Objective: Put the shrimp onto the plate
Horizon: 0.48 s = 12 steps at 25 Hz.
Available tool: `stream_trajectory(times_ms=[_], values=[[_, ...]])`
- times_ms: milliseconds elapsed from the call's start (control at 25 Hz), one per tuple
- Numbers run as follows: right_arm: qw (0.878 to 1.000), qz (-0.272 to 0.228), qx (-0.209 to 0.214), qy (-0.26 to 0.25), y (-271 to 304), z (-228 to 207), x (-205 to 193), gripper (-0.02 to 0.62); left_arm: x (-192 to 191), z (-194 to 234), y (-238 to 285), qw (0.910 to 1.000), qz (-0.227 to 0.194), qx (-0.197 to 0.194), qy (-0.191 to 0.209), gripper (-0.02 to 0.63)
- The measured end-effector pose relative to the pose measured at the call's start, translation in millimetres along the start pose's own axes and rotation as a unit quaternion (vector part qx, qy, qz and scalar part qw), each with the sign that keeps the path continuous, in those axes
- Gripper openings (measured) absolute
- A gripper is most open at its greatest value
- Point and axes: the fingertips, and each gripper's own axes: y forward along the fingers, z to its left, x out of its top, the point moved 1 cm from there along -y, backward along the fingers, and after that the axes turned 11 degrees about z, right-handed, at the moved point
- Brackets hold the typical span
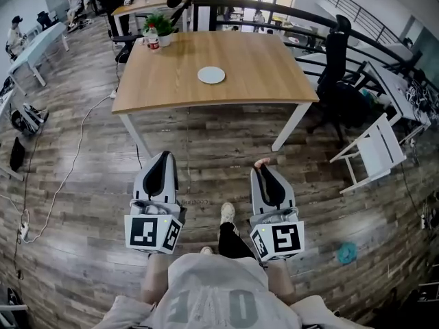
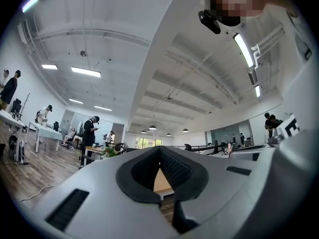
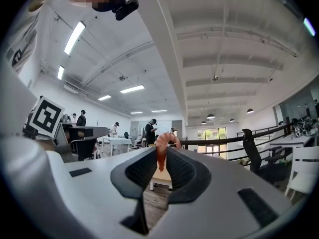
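Right gripper point(image 3: 160, 158) jaws pinch the shrimp point(image 3: 162, 146) at their tips (curled end pokes above them). Left gripper point(image 2: 160, 153) jaws seem closed tip to tip, empty. Plate point(image 1: 211, 75) sits well ahead on the table point(image 1: 274, 81).

T-shirt point(image 1: 209, 300): big pale letters, upside down from above, seem to read "OVE"; anything further is out of sight.
Marker cubes point(image 1: 154, 233): black-and-white square code patterns only, no letters or digits.
Bottle point(image 1: 152, 40) on the table point(image 1: 260, 81): red label, too small to read.

Shrimp point(image 1: 261, 162) (mostly) hidden between right tongs point(image 1: 263, 169)
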Motion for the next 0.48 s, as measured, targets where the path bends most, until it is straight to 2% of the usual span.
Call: stream_trajectory(times_ms=[200, 360, 480], values=[[1.0, -0.008, 0.021, -0.016, 60, -25, 1, 0.064, -3, -1, 51, 0.9997, -0.005, -0.007, 0.023, 0.009], [0.997, -0.024, 0.067, -0.022, 126, -42, 25, 0.065, 6, 26, 104, 0.9983, -0.016, 0.026, 0.05, 0.009], [0.995, -0.037, 0.079, -0.042, 171, -65, 46, 0.066, 19, 45, 144, 0.9971, -0.02, 0.052, 0.053, 0.009]])
